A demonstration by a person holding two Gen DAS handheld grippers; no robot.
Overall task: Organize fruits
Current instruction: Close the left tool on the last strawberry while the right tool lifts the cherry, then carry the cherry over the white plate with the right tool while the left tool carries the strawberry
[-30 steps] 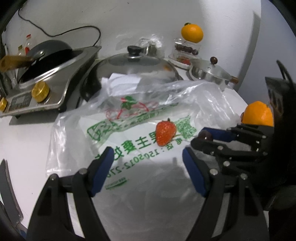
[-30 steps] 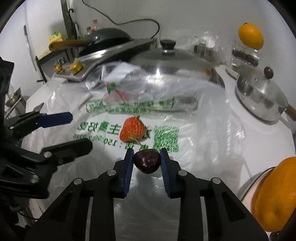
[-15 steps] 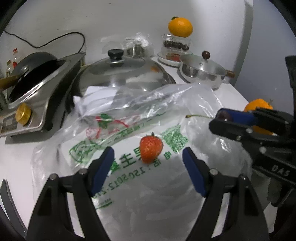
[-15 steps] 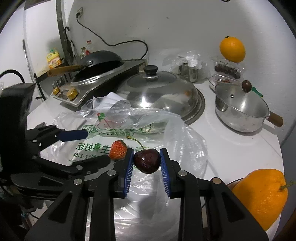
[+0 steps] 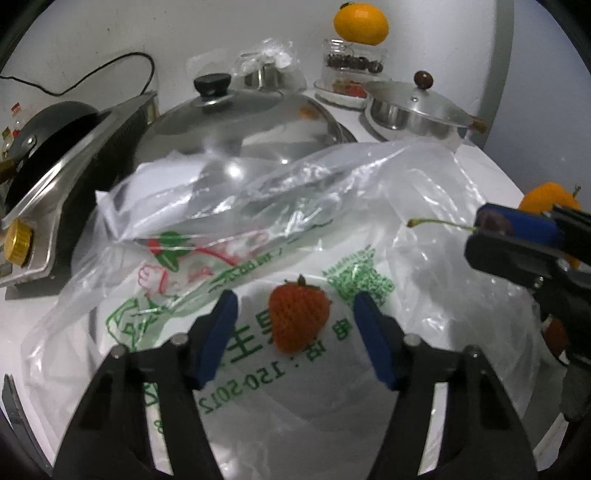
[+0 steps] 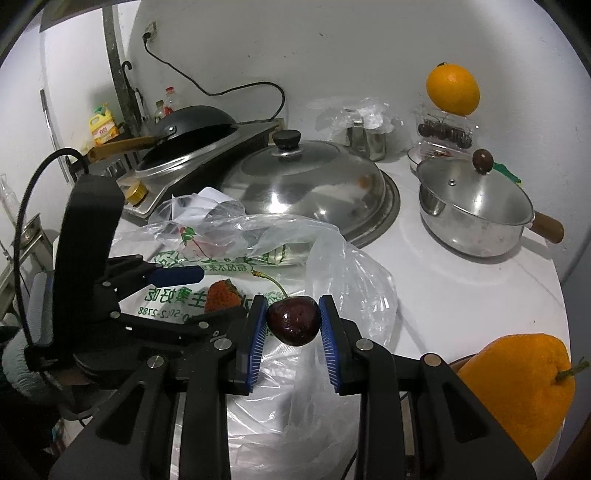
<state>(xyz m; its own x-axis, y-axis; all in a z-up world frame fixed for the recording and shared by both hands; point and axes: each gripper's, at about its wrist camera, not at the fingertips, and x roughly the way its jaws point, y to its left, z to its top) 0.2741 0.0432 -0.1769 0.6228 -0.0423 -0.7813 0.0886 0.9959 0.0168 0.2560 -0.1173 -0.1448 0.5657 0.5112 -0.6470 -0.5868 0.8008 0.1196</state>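
A red strawberry (image 5: 297, 321) lies on a printed plastic bag (image 5: 258, 206). My left gripper (image 5: 297, 328) straddles it and its jaws are closing; a gap shows on each side, so the pads are not pressing. My right gripper (image 6: 293, 325) is shut on a dark cherry (image 6: 293, 319) with a long stem, held above the bag (image 6: 351, 280). From the right wrist view the strawberry (image 6: 221, 297) peeks out between the left gripper's fingers (image 6: 177, 274). In the left wrist view the right gripper (image 5: 517, 240) is at the right edge.
An orange (image 6: 517, 387) lies near the right gripper. Another orange (image 5: 361, 23) sits on a clear box of cherries (image 5: 352, 64) at the back. A domed wok lid (image 5: 240, 122), a lidded steel pot (image 5: 413, 110) and a cooker with a black pan (image 5: 55, 147) ring the bag.
My left gripper has moved up to the strawberry, which now lies between its fingers, and the jaws have narrowed. My right gripper has lifted the cherry up and away from the bag.
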